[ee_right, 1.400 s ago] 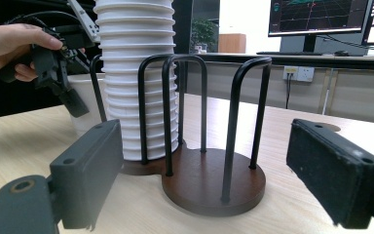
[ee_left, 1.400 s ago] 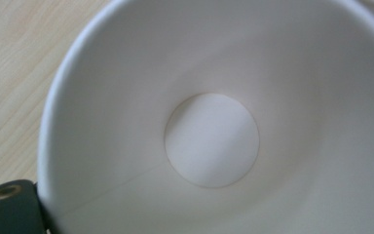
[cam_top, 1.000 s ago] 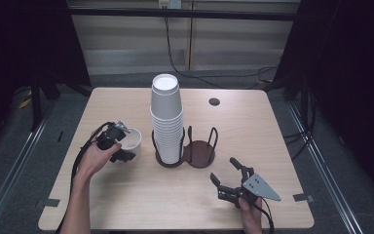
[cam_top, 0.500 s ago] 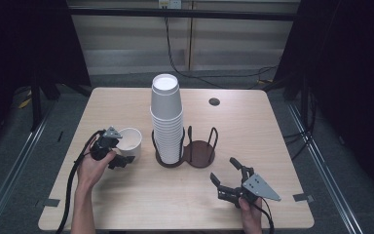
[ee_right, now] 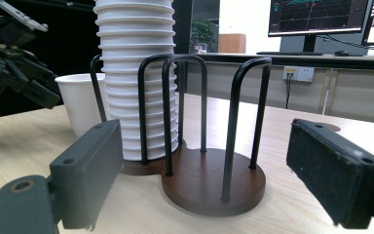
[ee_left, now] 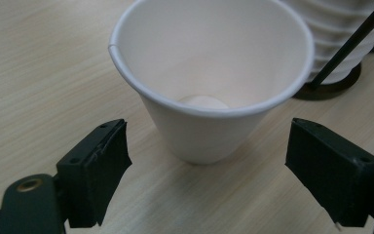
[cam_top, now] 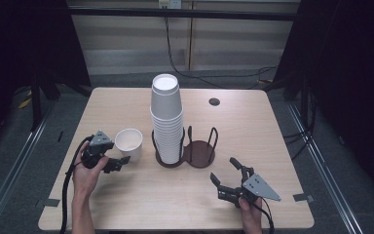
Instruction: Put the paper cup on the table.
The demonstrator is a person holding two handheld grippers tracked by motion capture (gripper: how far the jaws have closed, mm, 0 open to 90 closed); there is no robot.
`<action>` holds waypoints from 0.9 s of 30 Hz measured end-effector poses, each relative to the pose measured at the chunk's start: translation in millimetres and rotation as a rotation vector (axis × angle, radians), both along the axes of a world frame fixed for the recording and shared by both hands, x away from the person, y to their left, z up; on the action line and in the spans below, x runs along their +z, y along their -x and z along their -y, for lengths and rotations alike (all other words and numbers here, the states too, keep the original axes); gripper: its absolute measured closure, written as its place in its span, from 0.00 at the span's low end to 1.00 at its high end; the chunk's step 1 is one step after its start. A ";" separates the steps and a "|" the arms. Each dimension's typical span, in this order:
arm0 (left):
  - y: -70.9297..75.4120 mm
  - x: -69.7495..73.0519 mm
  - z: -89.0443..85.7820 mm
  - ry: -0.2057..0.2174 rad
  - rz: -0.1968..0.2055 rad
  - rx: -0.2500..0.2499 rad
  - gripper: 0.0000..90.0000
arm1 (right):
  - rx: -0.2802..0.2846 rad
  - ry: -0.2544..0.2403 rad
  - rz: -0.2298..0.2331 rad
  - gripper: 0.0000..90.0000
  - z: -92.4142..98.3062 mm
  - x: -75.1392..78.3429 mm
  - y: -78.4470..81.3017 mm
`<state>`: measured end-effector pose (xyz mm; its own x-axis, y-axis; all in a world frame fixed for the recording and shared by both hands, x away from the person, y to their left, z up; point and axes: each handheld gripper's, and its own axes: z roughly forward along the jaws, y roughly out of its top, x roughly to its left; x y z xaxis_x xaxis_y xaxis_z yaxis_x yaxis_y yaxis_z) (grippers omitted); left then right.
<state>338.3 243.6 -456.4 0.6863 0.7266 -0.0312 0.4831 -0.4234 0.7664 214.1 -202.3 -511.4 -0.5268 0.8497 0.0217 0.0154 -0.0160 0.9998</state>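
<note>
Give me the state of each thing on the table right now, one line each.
Single cup: upright, empty, standing free on the table.
Cup stack: upside down, nested, in the holder's left ring.
Holder: right ring empty.
Left gripper: open, beside the single cup.
Right gripper: open, holding nothing.

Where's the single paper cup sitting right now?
In the high view the paper cup stands upright on the table's left half, between the open left gripper and the cup stack in its holder.

Even overhead light, dark surroundings
</note>
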 end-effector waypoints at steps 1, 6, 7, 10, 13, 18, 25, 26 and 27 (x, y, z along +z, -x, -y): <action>3.1 -0.3 -1.3 0.030 0.008 0.002 0.18 | 0.000 -0.001 -0.001 0.14 0.0 0.0 0.1; 15.2 -1.8 -4.0 0.124 0.021 0.002 0.18 | 0.000 0.000 0.000 0.14 0.0 0.0 0.0; 17.6 -0.9 -2.5 0.130 0.032 0.006 0.18 | 0.000 0.000 0.000 0.14 0.0 0.0 0.0; 25.4 0.5 1.2 0.147 0.073 0.009 0.18 | 0.000 0.000 0.000 0.14 0.0 0.0 0.0; 31.3 1.3 2.6 0.155 0.113 0.008 0.18 | 0.000 0.000 0.000 0.14 0.0 0.0 0.0; 45.0 -1.8 6.4 0.219 0.172 -0.007 0.17 | 0.000 0.000 0.000 0.14 0.0 0.0 0.1; 59.1 -8.5 17.8 0.252 0.217 -0.052 0.17 | 0.000 0.000 0.000 0.14 0.0 0.0 0.1; 60.5 -9.0 20.5 0.269 0.220 -0.058 0.17 | 0.000 0.000 0.000 0.14 0.0 0.0 0.1; 63.6 -10.2 23.5 0.284 0.234 -0.063 0.18 | 0.000 0.000 0.000 0.14 0.0 0.0 0.1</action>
